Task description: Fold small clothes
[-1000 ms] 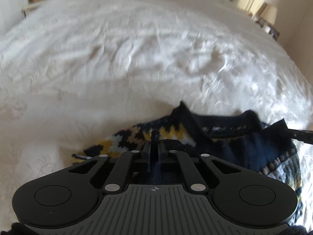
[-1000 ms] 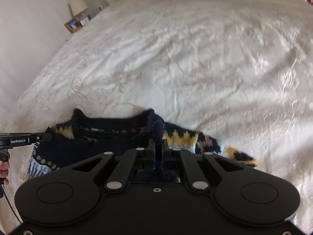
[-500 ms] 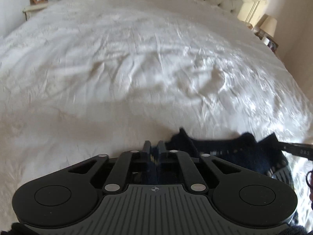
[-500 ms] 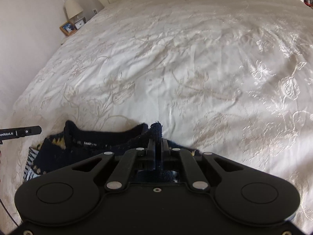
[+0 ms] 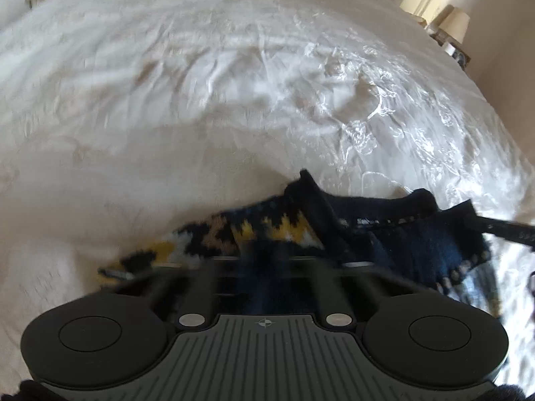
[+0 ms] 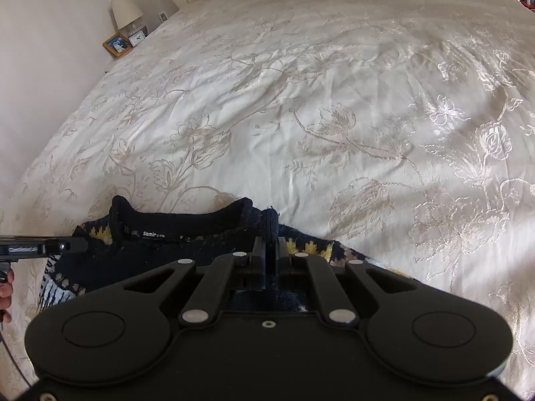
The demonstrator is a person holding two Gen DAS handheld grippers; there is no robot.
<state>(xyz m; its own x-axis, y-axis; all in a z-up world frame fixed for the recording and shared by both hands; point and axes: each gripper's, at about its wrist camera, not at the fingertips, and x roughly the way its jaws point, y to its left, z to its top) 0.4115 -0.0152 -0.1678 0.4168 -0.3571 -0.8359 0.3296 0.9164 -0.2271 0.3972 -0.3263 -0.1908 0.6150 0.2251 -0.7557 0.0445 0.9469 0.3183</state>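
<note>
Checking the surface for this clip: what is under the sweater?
The sweater lies on a white floral bedspread. Whatever sits directly beneath the knit is covered.

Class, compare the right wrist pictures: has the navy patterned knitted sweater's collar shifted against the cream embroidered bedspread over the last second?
Yes. The navy patterned knitted sweater has slid toward the camera, down the cream embroidered bedspread, so less of it shows.

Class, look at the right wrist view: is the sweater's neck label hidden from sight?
No, the white-lettered label shows plainly inside the dark collar of the sweater.
</note>
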